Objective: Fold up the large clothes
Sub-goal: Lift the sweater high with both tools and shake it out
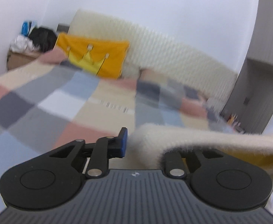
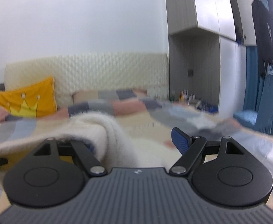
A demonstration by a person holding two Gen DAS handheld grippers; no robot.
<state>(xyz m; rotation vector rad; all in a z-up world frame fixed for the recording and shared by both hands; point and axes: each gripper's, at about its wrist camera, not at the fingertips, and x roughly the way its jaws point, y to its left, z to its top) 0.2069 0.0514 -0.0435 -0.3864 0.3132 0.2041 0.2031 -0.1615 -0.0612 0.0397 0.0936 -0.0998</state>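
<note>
Clearly the coming move turns on how the garment (image 1: pixel 211 138) spans the two hands. It is a cream, fluffy piece held up off the bed (image 1: pixel 61 93), and its lifted edge runs sideways from one hand to the other. In the left wrist view it leaves the jaws and stretches off to the right edge. In the right wrist view it comes in from the left and piles up between the jaws. So the long axis of the raised edge lies across both views, roughly level, not along either gripper's pointing line.

The left gripper (image 1: pixel 142 145) has its jaws drawn in narrow, with the cloth between them and draped over the right finger, which is hidden. The bare blue pad (image 1: pixel 122 143) sits just beside the cloth, but blur hides whether it presses, so a firm hold cannot be told.

The right gripper (image 2: pixel 136 143) stands wide. The cloth lies over its left finger and fills the left part of the gap, while the right pad (image 2: pixel 180 141) is apart from the cloth. It grips nothing.

The left hand therefore looks nearer to a real hold. The right jaws would probably need to close on the cloth already between them before the edge can be carried over the bed toward the pillow (image 2: pixel 30 100).
</note>
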